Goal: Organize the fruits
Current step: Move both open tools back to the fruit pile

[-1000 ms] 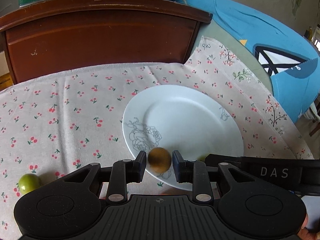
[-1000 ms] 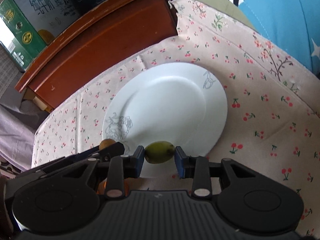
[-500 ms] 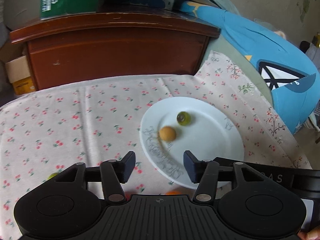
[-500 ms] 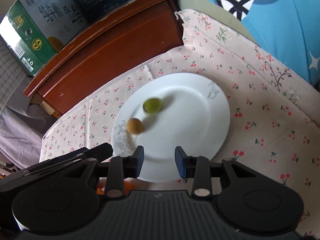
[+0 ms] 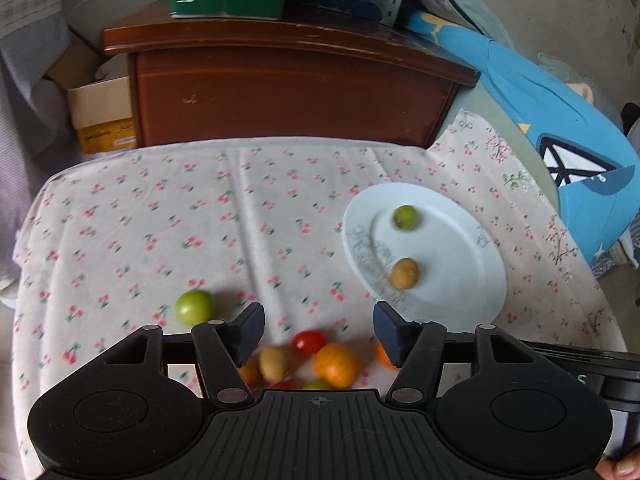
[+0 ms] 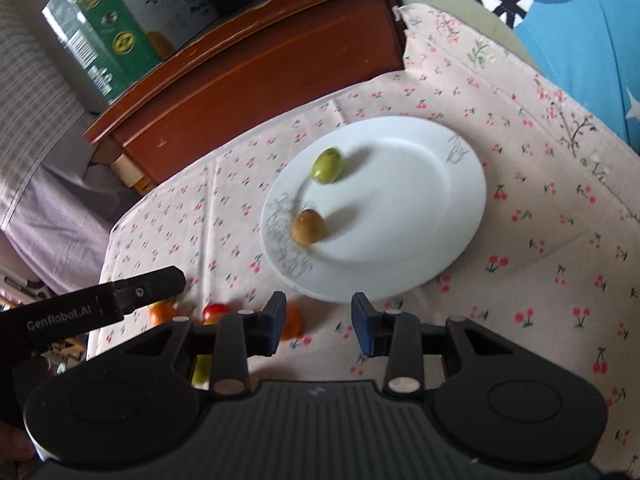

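Note:
A white plate (image 5: pixel 480 280) on the cherry-print cloth holds a green fruit (image 5: pixel 405 218) and a brown fruit (image 5: pixel 405 273). My left gripper (image 5: pixel 319 316) hovers left of the plate; its jaws are opening and nothing is between them. Under it lie a red tomato (image 5: pixel 308 341), an orange (image 5: pixel 336 365) and another brown fruit (image 5: pixel 273 364). A green fruit (image 5: pixel 193 306) sits alone further left. My right gripper (image 6: pixel 319 308) stands open and empty at the near rim of the plate (image 6: pixel 420 208), with the green fruit (image 6: pixel 327 165) and brown fruit (image 6: pixel 308 226) ahead.
A dark wooden cabinet (image 5: pixel 288 88) with boxes on top stands behind the table. Blue fabric (image 5: pixel 560 128) lies at the right. The left gripper's arm (image 6: pixel 120 296) reaches in at the left of the right wrist view, over an orange (image 6: pixel 162 312).
Both grippers let go of their fruits, which now lie on the plate. Both pulled back and up; the left one swung left, and the loose fruits on the cloth came into view.

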Motion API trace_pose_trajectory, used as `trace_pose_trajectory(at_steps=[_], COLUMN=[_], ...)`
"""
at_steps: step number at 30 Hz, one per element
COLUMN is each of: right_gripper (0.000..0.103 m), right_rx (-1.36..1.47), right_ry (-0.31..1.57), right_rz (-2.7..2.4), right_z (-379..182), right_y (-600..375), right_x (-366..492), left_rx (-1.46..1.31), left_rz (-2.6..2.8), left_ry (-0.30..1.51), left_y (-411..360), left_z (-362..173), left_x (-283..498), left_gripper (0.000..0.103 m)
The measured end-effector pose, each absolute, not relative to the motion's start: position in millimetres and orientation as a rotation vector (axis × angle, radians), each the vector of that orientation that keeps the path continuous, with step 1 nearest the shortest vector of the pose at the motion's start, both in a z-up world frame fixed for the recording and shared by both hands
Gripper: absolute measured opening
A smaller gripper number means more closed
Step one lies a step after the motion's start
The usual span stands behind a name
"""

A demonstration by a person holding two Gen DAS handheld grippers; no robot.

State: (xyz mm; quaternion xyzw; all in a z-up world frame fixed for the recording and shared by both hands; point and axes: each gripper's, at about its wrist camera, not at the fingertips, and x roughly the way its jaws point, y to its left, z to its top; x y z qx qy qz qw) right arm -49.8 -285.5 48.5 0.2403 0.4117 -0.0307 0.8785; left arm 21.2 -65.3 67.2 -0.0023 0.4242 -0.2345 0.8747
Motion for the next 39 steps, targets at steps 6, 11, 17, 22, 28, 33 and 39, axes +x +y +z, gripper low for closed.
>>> trace_pose_trajectory(at_steps=[6, 11, 17, 22, 28, 33, 39], right_gripper=[0.039, 0.039, 0.039, 0.045, 0.046, 0.046, 0.046], right_rx=[0.462, 0.430, 0.414, 0.379, 0.312, 0.275, 0.252], right_ry=[0.876, 0.897, 0.935, 0.946, 0.945, 0.958, 0.965], right_rz=[-0.015, 0.030, 0.075, 0.105, 0.150, 0.161, 0.166], right_z=[48.3, 46.0, 37.1, 32.6, 31.2, 26.5, 22.5], right_y=[-271.0, -258.3, -246.0, -235.4, -222.6, -214.7, -208.0], right_x=[-62.0, -72.6, -86.4, -95.3, -97.6, -96.3, -93.6], left_rx=[-0.001, 0.010, 0.015, 0.020, 0.038, 0.044, 0.075], left_rz=[-0.456, -0.426, -0.406, -0.389, -0.383, -0.380, -0.384], left_ry=[0.897, 0.920, 0.966, 0.985, 0.987, 0.994, 0.982], left_y=[-45.8, -33.6, -23.7, -20.6, -23.1, -24.5, -29.1], left_z=[61.1, 53.2, 39.4, 29.3, 22.9, 17.6, 14.4], left_x=[10.3, 1.6, -10.0, -16.8, -19.5, -20.4, -22.2], left_gripper=[0.059, 0.059, 0.059, 0.059, 0.059, 0.058, 0.058])
